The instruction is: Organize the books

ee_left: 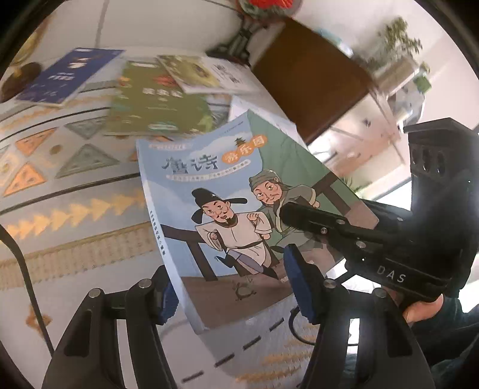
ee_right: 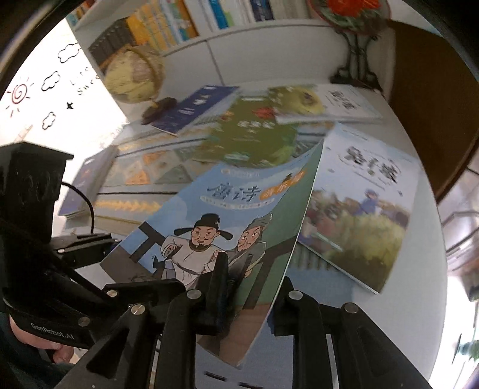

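In the left wrist view the blue poetry book (ee_left: 239, 215), its cover showing two cartoon men in old robes, is tilted up off the patterned tablecloth (ee_left: 74, 191) and fills the middle; the left gripper (ee_left: 230, 287) straddles the book's lower end, one blue pad (ee_left: 299, 284) lying against the cover and the other finger tucked behind the spine side, so the claw looks clamped across the width of the book; the right gripper (ee_left: 302, 214) reaches in from the right of the book, its black finger laid on the cover over the older man's figure, with a bit of the person's hand (ee_left: 422, 308) showing beneath its handle; beyond the top edge of the book lie a green book (ee_left: 155, 101), a dark blue book (ee_left: 69, 77) further left of it, and a pale book (ee_left: 209, 74) overlapping the green one, all blurred; a dark brown board (ee_left: 311, 77) stands up and to the right of the book; in the right wrist view the same poetry book (ee_right: 227, 227) is raised in the centre, and the right gripper (ee_right: 239, 278) is nipped together on its lower right edge, one finger on the cover and the other behind it; the left gripper (ee_right: 86, 242) meets the book's lower left corner; right of the book a light-coloured picture book (ee_right: 359, 209) lies flat on the table (ee_right: 425, 293); above the book are the green and blue books, a globe (ee_right: 131, 74) and a shelf of books (ee_right: 185, 21)
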Tool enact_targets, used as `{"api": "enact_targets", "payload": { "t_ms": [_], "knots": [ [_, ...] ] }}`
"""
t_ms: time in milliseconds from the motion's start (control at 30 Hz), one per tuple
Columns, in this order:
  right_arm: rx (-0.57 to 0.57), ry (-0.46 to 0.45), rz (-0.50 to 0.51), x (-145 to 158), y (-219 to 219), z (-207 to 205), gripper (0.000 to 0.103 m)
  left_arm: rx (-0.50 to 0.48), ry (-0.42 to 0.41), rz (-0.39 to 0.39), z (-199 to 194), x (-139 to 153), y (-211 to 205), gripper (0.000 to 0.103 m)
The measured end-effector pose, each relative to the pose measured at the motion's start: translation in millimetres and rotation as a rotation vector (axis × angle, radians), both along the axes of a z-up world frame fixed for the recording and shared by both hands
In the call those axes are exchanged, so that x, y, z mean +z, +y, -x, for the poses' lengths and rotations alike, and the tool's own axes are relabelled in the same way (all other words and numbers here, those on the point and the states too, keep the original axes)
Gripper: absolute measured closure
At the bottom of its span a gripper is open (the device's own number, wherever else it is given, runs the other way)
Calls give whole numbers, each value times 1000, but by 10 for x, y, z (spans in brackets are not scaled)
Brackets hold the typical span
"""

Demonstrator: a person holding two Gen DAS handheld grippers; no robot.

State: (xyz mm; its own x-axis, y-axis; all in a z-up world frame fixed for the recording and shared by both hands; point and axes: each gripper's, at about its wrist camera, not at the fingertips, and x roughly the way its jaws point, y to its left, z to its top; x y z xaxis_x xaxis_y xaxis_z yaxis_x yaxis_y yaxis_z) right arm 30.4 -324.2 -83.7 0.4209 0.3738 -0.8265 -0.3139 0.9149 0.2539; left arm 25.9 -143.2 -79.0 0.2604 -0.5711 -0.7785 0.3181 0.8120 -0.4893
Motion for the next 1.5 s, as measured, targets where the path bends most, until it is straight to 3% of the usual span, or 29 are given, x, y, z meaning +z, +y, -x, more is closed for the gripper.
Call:
{"api": "enact_targets", "payload": {
  "t_ms": [267,600,933,1167,1367,1500],
  "knots": [
    [104,-80,0,371,898,58,82,122,-63,34,128,383,975,43],
    [249,-191,-55,795,2615,-50,82,284,-168,5,281,777,2554,43],
    [359,-132,-163,609,4070,-338,78,398,-179,-45,213,650,3834,43],
    [351,-52,-162,271,4498,-517,78,420,-129,-4,142,293,4213,43],
    [262,-20,-163,85,4498,-651,77,393,-122,18,-9,110,4262,43],
    [229,72,-213,-77,4460,-838,77,406,-80,48,-120,-44,4331,43]
  ]
}}
